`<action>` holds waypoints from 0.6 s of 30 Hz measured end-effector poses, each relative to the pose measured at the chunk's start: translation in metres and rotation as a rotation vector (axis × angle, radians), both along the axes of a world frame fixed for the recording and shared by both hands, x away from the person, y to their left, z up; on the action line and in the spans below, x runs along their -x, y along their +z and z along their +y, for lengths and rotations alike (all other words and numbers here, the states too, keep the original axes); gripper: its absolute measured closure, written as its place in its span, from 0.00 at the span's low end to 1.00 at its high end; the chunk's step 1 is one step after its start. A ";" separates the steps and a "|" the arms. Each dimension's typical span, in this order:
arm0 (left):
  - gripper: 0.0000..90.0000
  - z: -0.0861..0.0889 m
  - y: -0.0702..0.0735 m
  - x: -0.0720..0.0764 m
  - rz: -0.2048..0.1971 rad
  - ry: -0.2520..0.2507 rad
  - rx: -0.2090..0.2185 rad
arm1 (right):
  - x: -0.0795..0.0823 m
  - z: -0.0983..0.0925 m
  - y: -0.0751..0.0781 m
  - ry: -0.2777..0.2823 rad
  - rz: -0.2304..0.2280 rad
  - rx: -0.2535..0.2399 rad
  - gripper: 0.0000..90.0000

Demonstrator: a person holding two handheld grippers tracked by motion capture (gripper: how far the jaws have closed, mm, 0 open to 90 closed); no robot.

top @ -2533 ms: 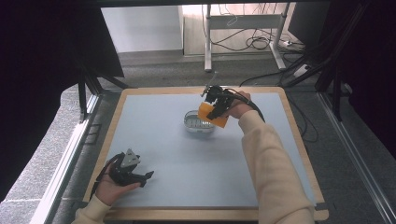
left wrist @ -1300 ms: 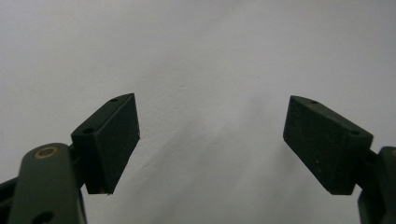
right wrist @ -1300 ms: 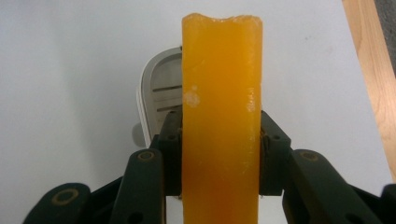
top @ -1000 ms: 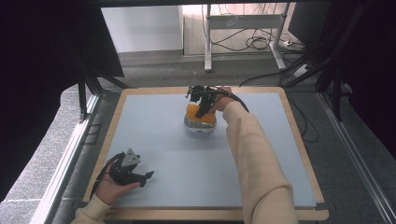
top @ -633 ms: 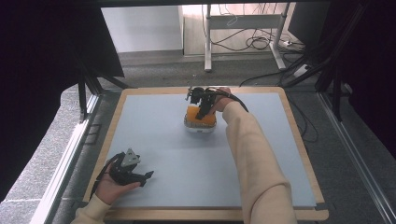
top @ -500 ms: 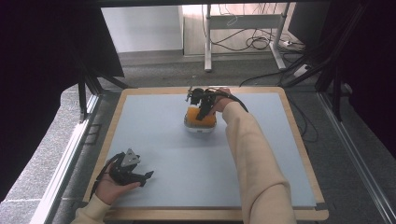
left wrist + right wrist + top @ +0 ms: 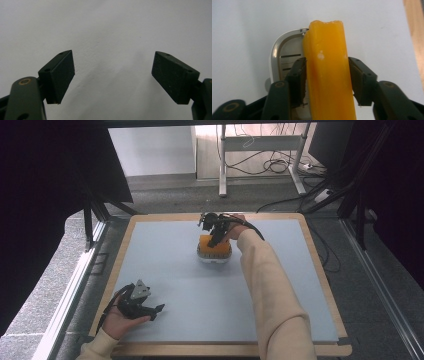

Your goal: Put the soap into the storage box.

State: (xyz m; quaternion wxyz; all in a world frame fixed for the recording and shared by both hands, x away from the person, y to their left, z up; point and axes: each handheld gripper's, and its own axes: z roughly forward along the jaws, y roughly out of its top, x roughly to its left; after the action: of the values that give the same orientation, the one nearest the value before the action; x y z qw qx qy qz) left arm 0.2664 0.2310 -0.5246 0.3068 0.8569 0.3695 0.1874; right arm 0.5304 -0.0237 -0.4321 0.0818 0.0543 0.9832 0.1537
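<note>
Worktop: flat pale blue-grey matte sheet (image 7: 220, 300) set in a light wooden frame, square in outline.
Orange item: oblong block of waxy, slightly glossy orange material (image 7: 328, 72), smooth faces, uneven far end; in the high view it sits (image 7: 212, 243) near the middle of the far edge of the worktop, over the dish.
Dish: small white rounded dish with a slotted insert and a smooth moulded rim (image 7: 277, 53), resting on the worktop beneath and beside the block (image 7: 214, 257).
Right claw: black matte claw (image 7: 327, 80) closed on the orange block, one flat pad pressed to each long side; seen from above at the far centre of the worktop (image 7: 214, 226).
Left claw: black claw (image 7: 113, 75) spread wide with nothing between its flat rectangular pads; plain pale surface under it. It lies in the person's hand near the near left corner of the worktop (image 7: 142, 305), grey triangular plate on top.
</note>
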 end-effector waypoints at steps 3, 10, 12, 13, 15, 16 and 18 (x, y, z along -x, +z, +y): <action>0.21 0.000 0.000 0.000 -0.001 -0.001 0.001 | 0.001 0.000 0.000 -0.013 -0.018 0.007 0.47; 0.21 -0.001 0.000 0.000 0.004 -0.002 0.000 | 0.001 -0.003 0.009 -0.119 -0.064 -0.069 0.37; 0.21 -0.001 0.000 0.000 0.005 -0.004 -0.001 | 0.002 -0.004 0.012 -0.130 -0.075 -0.077 0.36; 0.21 -0.001 0.000 0.000 0.005 -0.005 -0.001 | 0.002 -0.005 0.013 -0.134 -0.076 -0.082 0.35; 0.21 -0.002 0.000 0.000 0.003 -0.007 0.001 | 0.005 -0.007 0.015 -0.139 -0.073 -0.104 0.35; 0.21 -0.002 0.000 0.000 0.003 -0.006 0.002 | 0.006 -0.009 0.016 -0.145 -0.068 -0.130 0.35; 0.21 -0.002 0.000 0.001 0.001 -0.006 0.003 | 0.009 -0.013 0.018 -0.166 -0.066 -0.157 0.35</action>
State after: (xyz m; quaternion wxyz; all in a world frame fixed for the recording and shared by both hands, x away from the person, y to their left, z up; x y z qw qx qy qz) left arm 0.2658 0.2291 -0.5245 0.3085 0.8576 0.3674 0.1854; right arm 0.5215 -0.0369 -0.4143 0.1223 0.1369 0.9570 0.2247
